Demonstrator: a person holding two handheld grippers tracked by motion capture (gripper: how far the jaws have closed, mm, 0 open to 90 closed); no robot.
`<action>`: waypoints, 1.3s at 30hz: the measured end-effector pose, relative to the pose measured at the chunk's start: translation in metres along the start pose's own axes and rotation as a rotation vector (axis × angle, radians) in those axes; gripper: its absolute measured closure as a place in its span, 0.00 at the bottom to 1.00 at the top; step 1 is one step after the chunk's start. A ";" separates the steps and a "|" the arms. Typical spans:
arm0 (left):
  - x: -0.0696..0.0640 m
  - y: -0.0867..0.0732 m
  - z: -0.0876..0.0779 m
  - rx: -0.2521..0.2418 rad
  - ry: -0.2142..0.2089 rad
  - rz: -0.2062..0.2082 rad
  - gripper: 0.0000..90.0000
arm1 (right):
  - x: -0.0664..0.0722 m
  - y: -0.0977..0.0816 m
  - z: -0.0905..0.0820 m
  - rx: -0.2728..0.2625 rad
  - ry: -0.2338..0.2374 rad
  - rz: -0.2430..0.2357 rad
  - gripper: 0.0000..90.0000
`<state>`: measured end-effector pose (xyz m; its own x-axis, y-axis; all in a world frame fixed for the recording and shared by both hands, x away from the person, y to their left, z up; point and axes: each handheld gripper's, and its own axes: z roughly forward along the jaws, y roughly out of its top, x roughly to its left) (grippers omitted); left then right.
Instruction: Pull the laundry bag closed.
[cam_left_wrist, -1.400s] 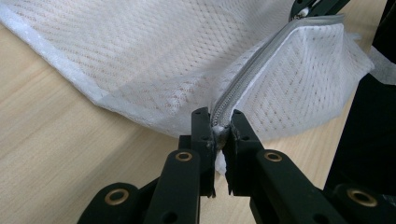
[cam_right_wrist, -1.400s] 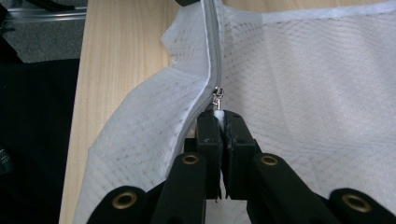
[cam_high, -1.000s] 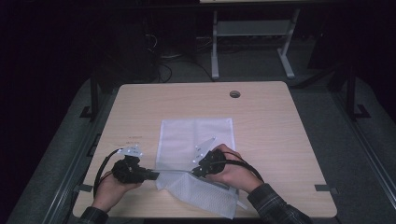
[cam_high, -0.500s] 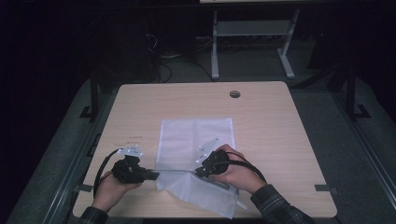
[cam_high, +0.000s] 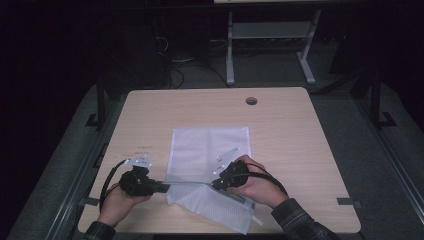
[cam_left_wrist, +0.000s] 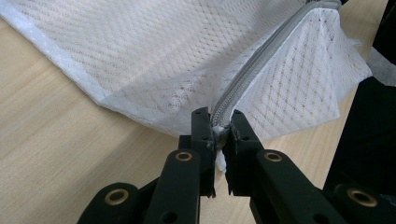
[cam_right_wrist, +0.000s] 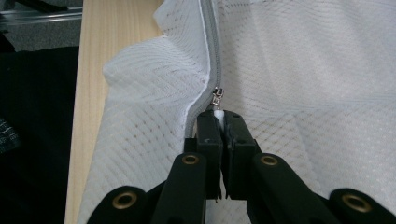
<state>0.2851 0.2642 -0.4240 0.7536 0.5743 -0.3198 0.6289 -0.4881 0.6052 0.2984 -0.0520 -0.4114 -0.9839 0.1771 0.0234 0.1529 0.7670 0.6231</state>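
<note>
The white mesh laundry bag (cam_high: 210, 165) lies at the near middle of the desk (cam_high: 300, 130), and its zipper (cam_left_wrist: 261, 60) runs pretty much 9 to 3 between the two hands. Left tool (cam_left_wrist: 219, 126) is clamped shut on the zipper's end, right tool (cam_right_wrist: 219, 122) shut on the little pull tab (cam_right_wrist: 217, 99). My guess is that a yank off the zipper line slips the tab out or snags mesh in the teeth.

Light wood table (cam_high: 300, 130) with rounded corners and a round cable hole (cam_high: 251, 101) near its far edge. Grey carpet floor (cam_high: 380, 165) around it. Beyond the far edge, a white metal stand frame (cam_high: 270, 35) and loose cables (cam_high: 180, 75) on the floor. Room is dark; the light falls on the tabletop.
</note>
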 end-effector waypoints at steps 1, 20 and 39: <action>0.000 0.000 0.000 -0.002 0.001 -0.003 0.92 | 0.000 -0.001 0.000 -0.001 -0.001 0.001 0.96; 0.000 0.000 0.000 0.002 0.010 -0.009 0.92 | -0.001 -0.006 -0.004 0.001 -0.007 0.010 0.96; 0.004 -0.002 -0.002 0.003 0.014 -0.030 0.92 | -0.001 -0.012 -0.008 0.009 -0.013 0.019 0.96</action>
<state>0.2861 0.2686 -0.4250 0.7313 0.5982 -0.3276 0.6521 -0.4725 0.5930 0.2965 -0.0661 -0.4130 -0.9795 0.2000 0.0249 0.1726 0.7687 0.6159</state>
